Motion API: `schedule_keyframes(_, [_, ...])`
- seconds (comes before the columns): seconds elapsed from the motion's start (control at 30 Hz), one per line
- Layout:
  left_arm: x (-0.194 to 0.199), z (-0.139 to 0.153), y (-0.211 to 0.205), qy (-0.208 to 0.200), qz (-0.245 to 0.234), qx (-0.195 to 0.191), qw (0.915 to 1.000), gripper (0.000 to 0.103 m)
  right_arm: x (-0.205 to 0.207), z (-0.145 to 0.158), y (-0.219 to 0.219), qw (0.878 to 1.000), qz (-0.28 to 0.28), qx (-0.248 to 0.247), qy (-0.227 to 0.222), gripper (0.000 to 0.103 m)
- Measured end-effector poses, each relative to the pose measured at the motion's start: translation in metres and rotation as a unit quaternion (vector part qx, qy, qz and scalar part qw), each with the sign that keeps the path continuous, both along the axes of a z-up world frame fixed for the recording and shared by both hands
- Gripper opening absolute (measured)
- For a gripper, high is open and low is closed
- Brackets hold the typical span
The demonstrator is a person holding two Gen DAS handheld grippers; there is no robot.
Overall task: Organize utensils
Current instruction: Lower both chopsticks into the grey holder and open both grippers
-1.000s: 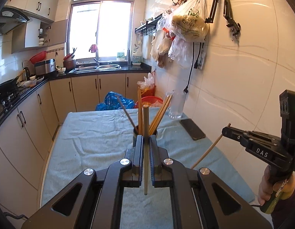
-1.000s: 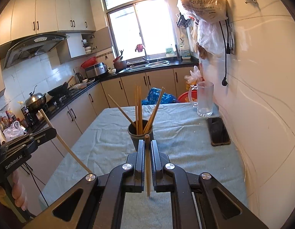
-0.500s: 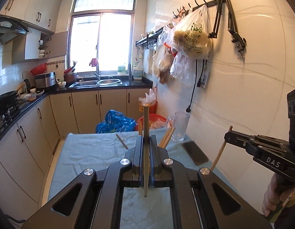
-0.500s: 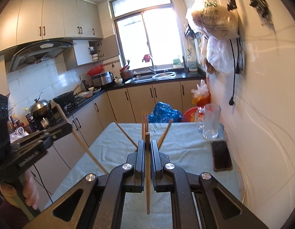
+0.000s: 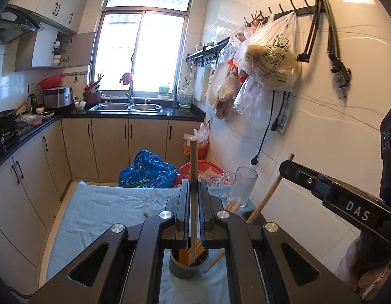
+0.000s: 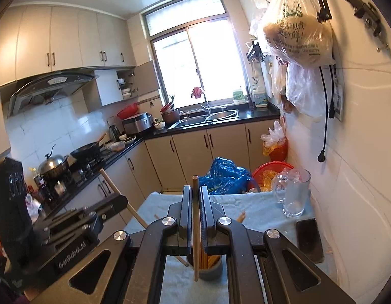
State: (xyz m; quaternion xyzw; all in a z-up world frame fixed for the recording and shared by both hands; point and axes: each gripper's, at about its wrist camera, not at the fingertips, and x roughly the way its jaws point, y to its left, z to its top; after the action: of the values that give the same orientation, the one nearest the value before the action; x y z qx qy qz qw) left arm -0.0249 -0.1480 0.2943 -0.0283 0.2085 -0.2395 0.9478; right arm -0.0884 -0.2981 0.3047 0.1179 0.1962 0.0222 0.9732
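I am holding one chopstick upright in my left gripper and another chopstick upright in my right gripper, both clamped tight, their lower tips hanging directly above the grey holder on the blue cloth.

The left gripper, black with two long parallel fingers, points forward and a little downward, its jaws closed tight on a thin upright stick. The right gripper, of the same black build, holds the same slightly downward pose, jaws likewise clamped. Seen from the left wrist, the right gripper's black body reaches in from the right, a hand wrapped round its handle.
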Motion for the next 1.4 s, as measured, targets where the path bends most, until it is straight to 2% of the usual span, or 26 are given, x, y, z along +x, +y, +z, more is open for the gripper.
schedule_keyframes(0.1, [0.015,-0.011,-0.006,0.004,0.002,0.003,1.0000,0.006,0.017,-0.009,-0.008,1.000,-0.012,0.012,0.002,0.007])
schedule_keyframes(0.2, [0.032,-0.030,-0.012,0.025,0.001,0.009,0.9996,0.006,0.030,-0.026,-0.016,0.999,-0.020,0.026,0.009,0.007])
schedule_keyframes(0.37, [0.052,-0.060,-0.015,0.057,0.008,0.023,0.9981,0.006,0.048,-0.061,-0.024,0.998,-0.028,0.032,0.040,0.007])
schedule_keyframes(0.53, [0.054,-0.075,-0.012,0.074,0.012,0.027,0.9969,0.006,0.059,-0.093,-0.030,0.996,-0.031,0.039,0.072,0.007])
schedule_keyframes(0.67, [0.048,-0.076,-0.013,0.067,0.018,0.036,0.9969,0.006,0.065,-0.110,-0.032,0.995,-0.032,0.038,0.091,0.007])
schedule_keyframes(0.8, [0.038,-0.073,-0.010,0.063,0.014,0.038,0.9972,0.006,0.067,-0.119,-0.034,0.994,-0.038,0.035,0.098,0.007])
schedule_keyframes(0.9, [0.031,-0.069,-0.007,0.064,0.013,0.035,0.9973,0.012,0.066,-0.119,-0.035,0.993,-0.040,0.038,0.101,0.007])
schedule_keyframes(1.0, [0.019,-0.063,0.001,0.057,0.013,0.026,0.9980,0.023,0.064,-0.117,-0.036,0.994,-0.041,0.037,0.099,0.019])
schedule_keyframes(1.07, [0.009,-0.058,0.007,0.048,0.017,0.022,0.9984,0.023,0.062,-0.114,-0.034,0.994,-0.041,0.033,0.096,0.027])
schedule_keyframes(1.3, [-0.022,-0.041,0.032,0.038,0.026,0.008,0.9989,0.031,0.049,-0.101,-0.031,0.995,-0.043,0.030,0.081,0.037])
schedule_keyframes(1.4, [-0.040,-0.035,0.041,0.024,0.033,0.010,0.9991,0.037,0.039,-0.092,-0.027,0.996,-0.044,0.026,0.072,0.041])
